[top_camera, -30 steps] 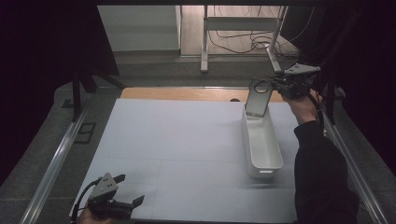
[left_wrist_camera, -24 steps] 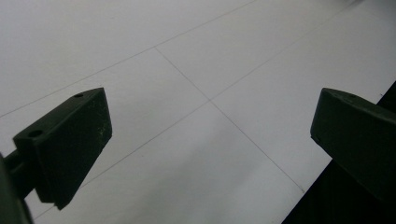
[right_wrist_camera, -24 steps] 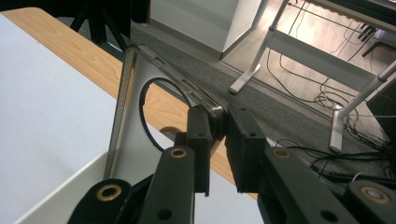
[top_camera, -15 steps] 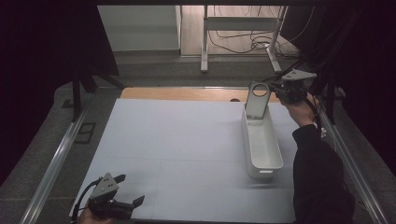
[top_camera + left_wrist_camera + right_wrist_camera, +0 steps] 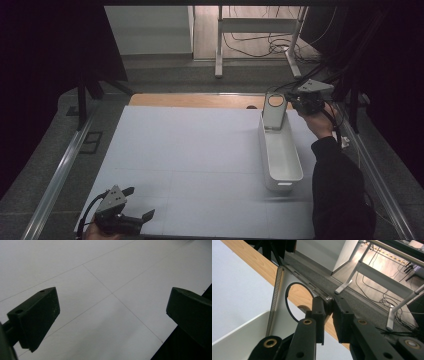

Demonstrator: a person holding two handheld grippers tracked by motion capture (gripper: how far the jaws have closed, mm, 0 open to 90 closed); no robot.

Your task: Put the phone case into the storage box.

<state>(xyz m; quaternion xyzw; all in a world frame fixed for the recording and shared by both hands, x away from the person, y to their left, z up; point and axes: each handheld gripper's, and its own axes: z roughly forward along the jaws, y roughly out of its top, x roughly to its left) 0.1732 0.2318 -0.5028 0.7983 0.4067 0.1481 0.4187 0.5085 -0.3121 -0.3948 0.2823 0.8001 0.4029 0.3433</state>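
A grey flat plate with a round hole (image 5: 274,114) stands upright at the far end of a long white bin (image 5: 264,150), its lower edge inside the bin. My right gripper (image 5: 293,104) is shut on the plate's upper right edge. In the right gripper view the jaws (image 5: 330,307) pinch the thin edge of the plate (image 5: 280,302) just past the round hole, with the bin's wall (image 5: 237,340) below. At the near left corner of the table my left gripper (image 5: 140,204) rests open; its jaws (image 5: 112,312) stand wide apart over bare white tabletop with nothing between them.
A white mat (image 5: 190,150) covers the table, with a wooden strip (image 5: 195,100) along its far edge. Metal rails (image 5: 65,160) run down both sides. White table legs and loose cables (image 5: 250,45) lie on the floor beyond.
My right gripper has sunk a little with the grey plate, whose lower edge now sits deeper in the bin's far end. The left gripper has not moved.
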